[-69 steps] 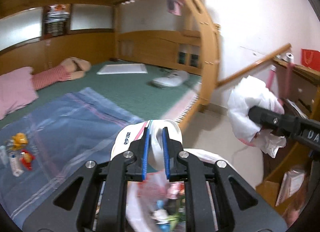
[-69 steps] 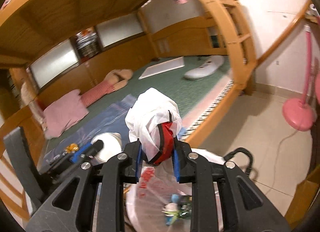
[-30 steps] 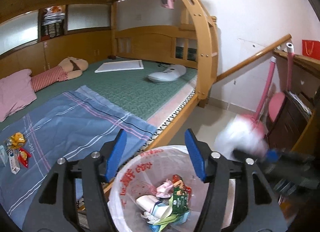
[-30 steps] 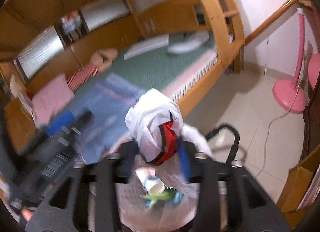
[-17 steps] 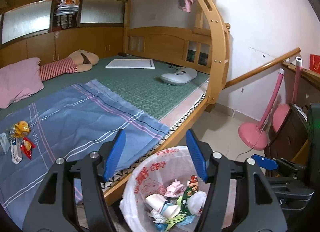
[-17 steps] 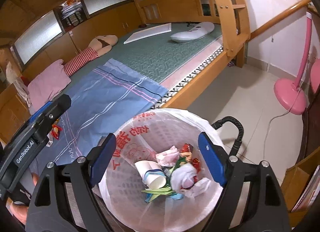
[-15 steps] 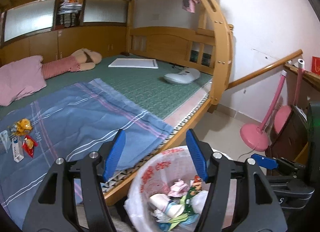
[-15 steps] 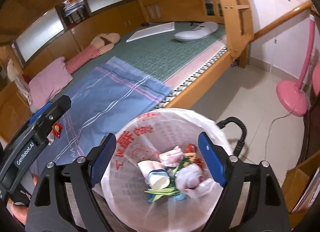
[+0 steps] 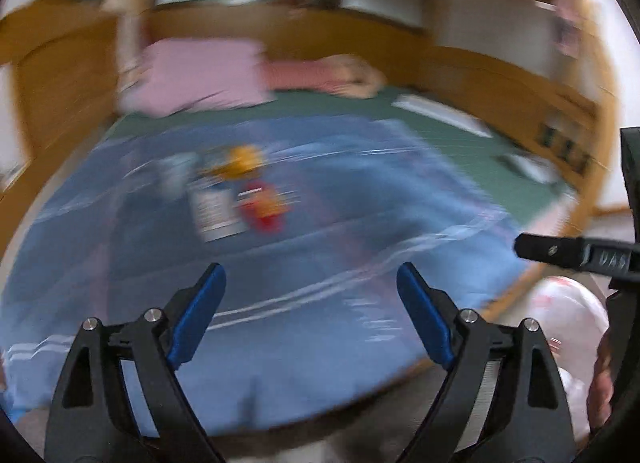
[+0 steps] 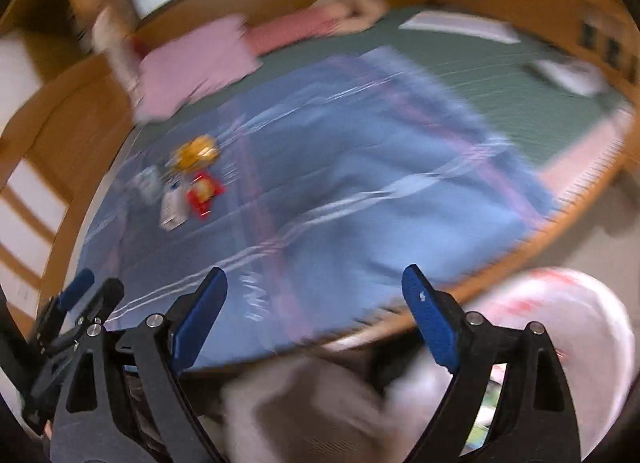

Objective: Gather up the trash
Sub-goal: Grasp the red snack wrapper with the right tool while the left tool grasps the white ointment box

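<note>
Both views are motion-blurred. Small trash lies on the blue blanket (image 9: 320, 323): a yellow wrapper (image 9: 240, 161), a red wrapper (image 9: 266, 209), a white box (image 9: 214, 215) and a pale crumpled piece (image 9: 176, 179). The same pieces show in the right wrist view: yellow wrapper (image 10: 196, 155), red wrapper (image 10: 204, 193), white box (image 10: 172, 209). My left gripper (image 9: 312, 315) is open and empty, above the blanket short of the trash. My right gripper (image 10: 316, 315) is open and empty. The white-lined trash bin (image 10: 560, 311) sits at the lower right beside the bed; it also shows in the left wrist view (image 9: 568, 311).
A pink pillow (image 9: 200, 75) and a striped doll (image 9: 324, 77) lie at the head of the green mat (image 10: 500, 75). A white board (image 10: 460, 29) and a white device (image 10: 568, 71) lie farther along. The wooden bed edge (image 10: 560, 223) runs next to the bin.
Both grippers let their white trash fall into the bin, opened, then swung left from above the bin toward the blanket with the wrappers.
</note>
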Motion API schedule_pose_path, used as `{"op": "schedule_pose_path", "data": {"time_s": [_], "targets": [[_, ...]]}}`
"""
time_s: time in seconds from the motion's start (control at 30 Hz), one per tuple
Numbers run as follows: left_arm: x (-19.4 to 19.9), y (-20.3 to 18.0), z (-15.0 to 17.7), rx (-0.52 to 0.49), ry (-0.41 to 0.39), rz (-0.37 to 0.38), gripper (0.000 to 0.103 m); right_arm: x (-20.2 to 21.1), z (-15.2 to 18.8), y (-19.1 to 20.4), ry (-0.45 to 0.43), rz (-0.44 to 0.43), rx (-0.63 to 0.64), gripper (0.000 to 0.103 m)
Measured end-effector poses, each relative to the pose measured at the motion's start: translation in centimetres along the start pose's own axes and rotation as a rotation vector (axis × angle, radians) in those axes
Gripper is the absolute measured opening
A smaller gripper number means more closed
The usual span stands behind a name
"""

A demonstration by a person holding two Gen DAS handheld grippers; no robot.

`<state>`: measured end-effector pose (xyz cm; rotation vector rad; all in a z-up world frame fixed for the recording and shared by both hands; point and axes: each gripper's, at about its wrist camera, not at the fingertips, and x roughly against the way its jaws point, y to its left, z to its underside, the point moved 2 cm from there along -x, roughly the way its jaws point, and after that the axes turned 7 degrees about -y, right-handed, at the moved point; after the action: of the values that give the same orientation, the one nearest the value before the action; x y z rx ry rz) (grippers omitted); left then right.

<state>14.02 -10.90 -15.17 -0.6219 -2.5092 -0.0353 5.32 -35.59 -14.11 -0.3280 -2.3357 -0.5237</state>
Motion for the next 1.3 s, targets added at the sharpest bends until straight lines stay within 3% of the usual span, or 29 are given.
{"op": "schedule_pose_path", "data": {"time_s": [0.17, 0.27, 0.47, 0.7, 0.8, 0.9, 0.97, 1.03, 1.3], "targets": [[-1.2, 9.4, -0.3, 0.107, -0.011, -0.171, 0.087, -10.1, -3.0, 7.2, 0.143, -0.133, 0.033, 0.087], [-1.3, 12.7, -0.4, 0.133, -0.022, -0.213, 0.087, -15.6, -4.6, 10.4, 0.205, -0.143, 0.064, 0.087], [-2.3, 15.6, 0.5, 0.19, 0.002, -0.203, 0.087, -23.5, -6.5, 14.5, 0.278, -0.085, 0.149, 0.087], [-3.0, 15.7, 0.6, 0.24, 0.023, -0.166, 0.087, -28.0, -6.8, 15.3, 0.332, -0.004, 0.163, 0.087], [-3.0, 15.8, 0.7, 0.248, 0.024, -0.161, 0.087, -29.7, -6.1, 15.6, 0.395, -0.006, 0.156, 0.087], [-3.0, 15.8, 0.7, 0.25, 0.024, -0.161, 0.087, -30.2, -5.6, 16.5, 0.397, 0.043, 0.223, 0.087], [-3.0, 15.7, 0.8, 0.247, 0.024, -0.166, 0.087, -29.7, -5.9, 16.1, 0.369, 0.012, 0.164, 0.07], [-3.1, 15.6, 0.8, 0.244, 0.027, -0.169, 0.087, -29.3, -6.4, 15.3, 0.369, 0.008, 0.116, 0.034], [-3.9, 14.8, 0.6, 0.21, 0.036, -0.172, 0.087, -24.5, -7.4, 11.3, 0.337, -0.07, -0.004, 0.03]]}}
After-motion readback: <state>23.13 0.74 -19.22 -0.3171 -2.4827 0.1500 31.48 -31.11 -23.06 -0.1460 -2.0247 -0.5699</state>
